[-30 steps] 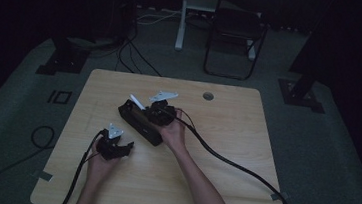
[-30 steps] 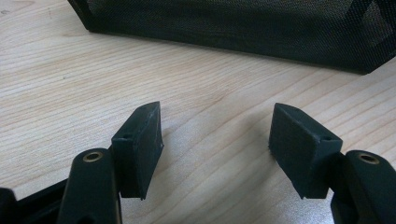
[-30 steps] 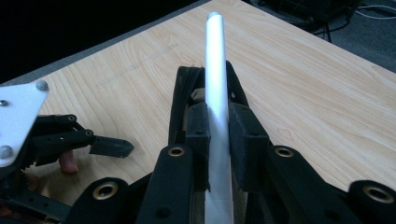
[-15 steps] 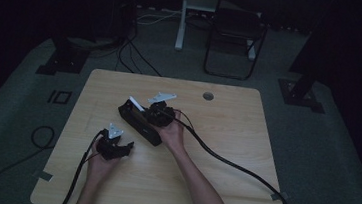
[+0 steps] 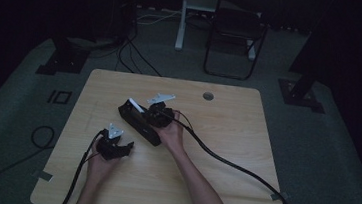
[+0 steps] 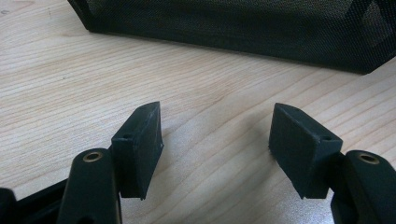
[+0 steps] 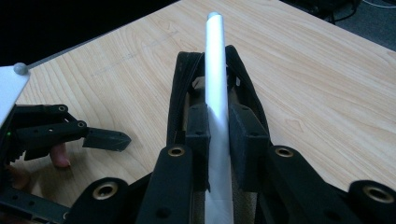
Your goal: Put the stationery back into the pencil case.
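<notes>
One black mesh case point(image 5: 139, 121) at table point(image 5: 226, 136) centre, interior largely hidden, one silver tube point(image 7: 217, 74) over it pinched by right gripper point(image 7: 218, 140), left gripper point(image 6: 215, 140) jaws spread, empty, beside case.

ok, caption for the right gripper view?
Right hand-held gripper shut on a silver tube above an open black pouch on the wooden table.
</notes>
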The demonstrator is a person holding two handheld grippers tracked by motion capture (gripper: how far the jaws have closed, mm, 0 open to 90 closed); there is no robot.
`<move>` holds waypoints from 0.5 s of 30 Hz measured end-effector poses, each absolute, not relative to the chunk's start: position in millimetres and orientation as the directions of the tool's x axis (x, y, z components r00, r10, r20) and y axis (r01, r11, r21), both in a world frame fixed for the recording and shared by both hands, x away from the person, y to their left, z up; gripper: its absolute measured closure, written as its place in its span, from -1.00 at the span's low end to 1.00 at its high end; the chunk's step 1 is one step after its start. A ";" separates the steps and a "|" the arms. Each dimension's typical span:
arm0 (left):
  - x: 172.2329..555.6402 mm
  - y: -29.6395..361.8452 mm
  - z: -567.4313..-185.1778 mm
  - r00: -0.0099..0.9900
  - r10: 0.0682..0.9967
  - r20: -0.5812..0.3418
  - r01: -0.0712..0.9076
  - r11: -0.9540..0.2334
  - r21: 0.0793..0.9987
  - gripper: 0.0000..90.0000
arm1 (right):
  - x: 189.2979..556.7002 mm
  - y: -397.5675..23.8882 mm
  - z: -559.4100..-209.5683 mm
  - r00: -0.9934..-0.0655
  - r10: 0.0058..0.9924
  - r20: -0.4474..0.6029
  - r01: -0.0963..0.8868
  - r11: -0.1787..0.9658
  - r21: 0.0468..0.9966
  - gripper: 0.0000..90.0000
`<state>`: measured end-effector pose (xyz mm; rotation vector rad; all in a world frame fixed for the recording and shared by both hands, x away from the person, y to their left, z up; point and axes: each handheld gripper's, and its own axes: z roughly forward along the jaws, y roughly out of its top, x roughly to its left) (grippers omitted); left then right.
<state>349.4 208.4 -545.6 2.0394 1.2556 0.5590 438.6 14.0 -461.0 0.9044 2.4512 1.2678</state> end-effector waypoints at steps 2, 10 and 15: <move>349.4 208.5 -545.5 0.446 0.895 0.013 0.609 -0.314 0.729 -0.21 | 438.7 14.4 -461.9 -0.778 0.624 0.071 0.420 0.434 0.797 0.75; 349.4 208.5 -545.5 0.447 0.895 0.014 0.609 -0.316 0.728 -0.22 | 440.9 15.4 -467.0 -0.779 0.624 0.068 0.426 0.446 0.787 0.74; 349.4 208.5 -545.5 0.447 0.894 0.015 0.609 -0.316 0.727 -0.22 | 440.5 16.6 -469.7 -0.785 0.616 0.065 0.422 0.455 0.784 0.56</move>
